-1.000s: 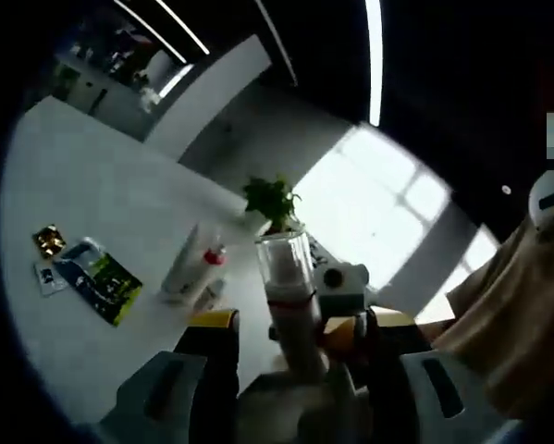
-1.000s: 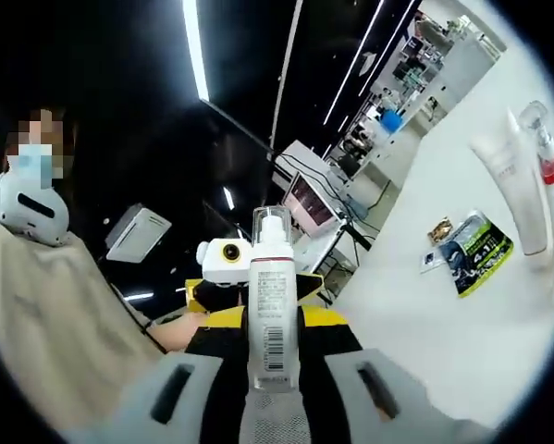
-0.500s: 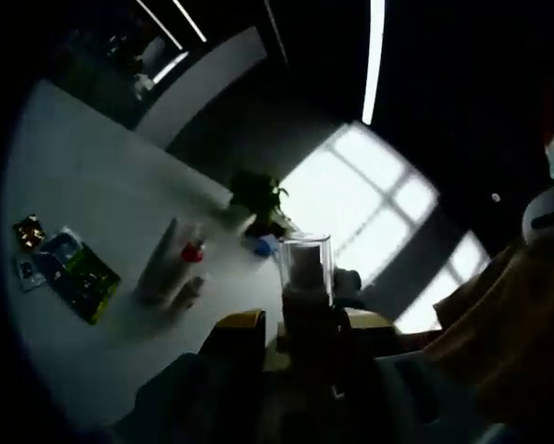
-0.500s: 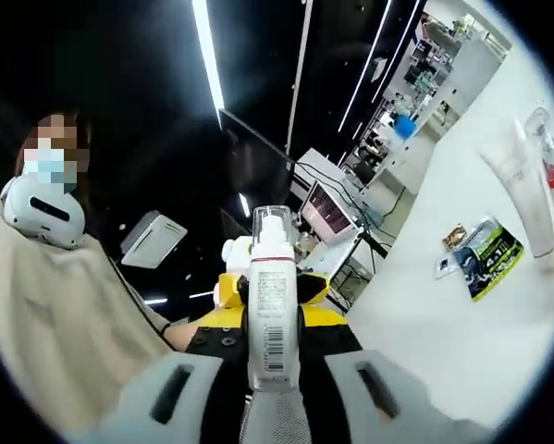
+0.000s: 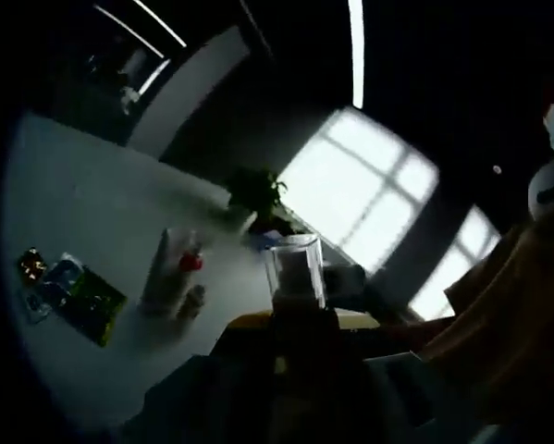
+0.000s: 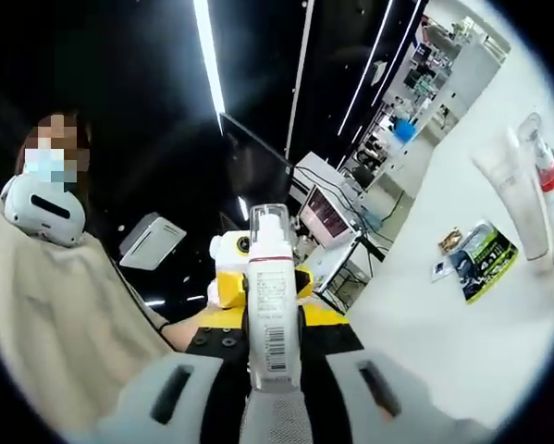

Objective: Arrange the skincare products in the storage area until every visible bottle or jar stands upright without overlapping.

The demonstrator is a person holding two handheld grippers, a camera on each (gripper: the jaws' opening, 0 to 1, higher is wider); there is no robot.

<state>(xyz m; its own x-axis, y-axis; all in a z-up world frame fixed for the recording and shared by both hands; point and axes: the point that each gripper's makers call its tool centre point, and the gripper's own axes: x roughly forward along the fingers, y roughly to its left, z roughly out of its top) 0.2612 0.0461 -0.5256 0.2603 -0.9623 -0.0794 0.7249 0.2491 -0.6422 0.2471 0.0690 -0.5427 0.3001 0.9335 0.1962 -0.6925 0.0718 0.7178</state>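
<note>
White spray bottle (image 6: 273, 314) sits clamped in the right gripper (image 6: 273, 370); the left gripper (image 5: 295, 347) is too dark to judge.

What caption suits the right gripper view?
Right gripper holding a clear-capped spray bottle above a white table.

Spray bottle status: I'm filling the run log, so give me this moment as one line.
spray bottle: held up off table | right gripper: shut on it | left gripper: meets it opposite | tube, sachets: on table
</note>
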